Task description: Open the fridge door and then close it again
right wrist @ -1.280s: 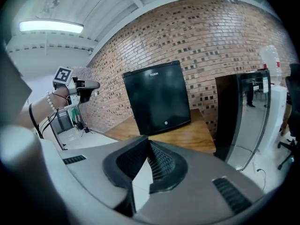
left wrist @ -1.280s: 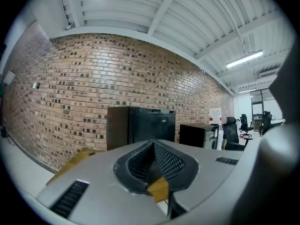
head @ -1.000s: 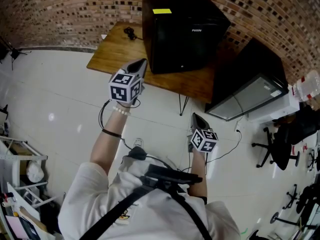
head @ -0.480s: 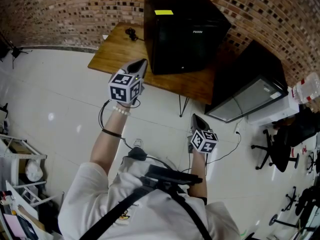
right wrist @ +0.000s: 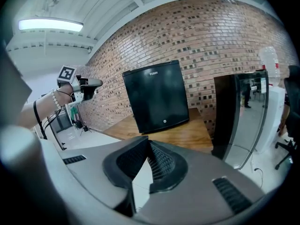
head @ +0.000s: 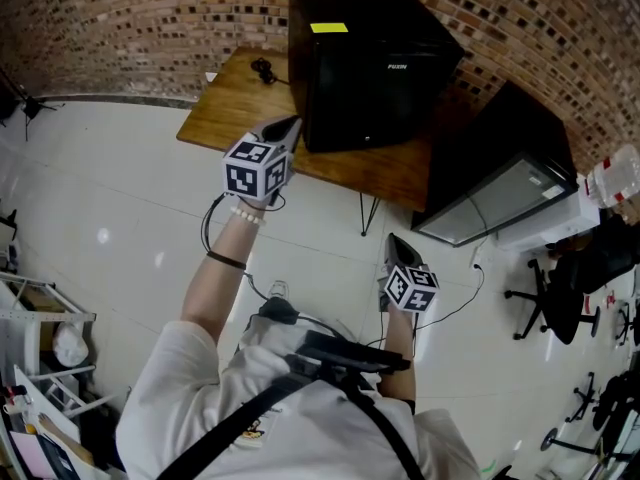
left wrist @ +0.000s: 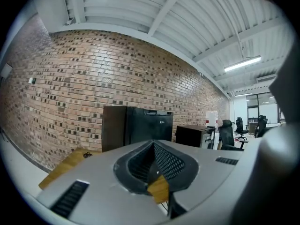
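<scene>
Both grippers have their jaws pressed together on nothing. The left gripper [head: 287, 126] is held up roughly level over the near edge of the wooden table [head: 225, 108], just off the left front corner of the fridge [head: 370, 73] and not touching it. The right gripper [head: 396, 242] hangs lower and nearer the person's body, well apart from the fridge and pointing towards it. The black fridge stands on the table against the brick wall [head: 140, 18] with its door shut flush, and a second dark cabinet [head: 495, 163] stands beside it on the right. With the door shut and nothing holding it, I judge this to be the approach before the opening. The next move seems to call for one gripper, likely the raised left one, to reach the free edge of the door, either parting its jaws to pinch that edge or hooking behind it, then pulling outward in an arc about the hinge; which side carries the hinge I cannot tell, and no handle is plain to see
</scene>
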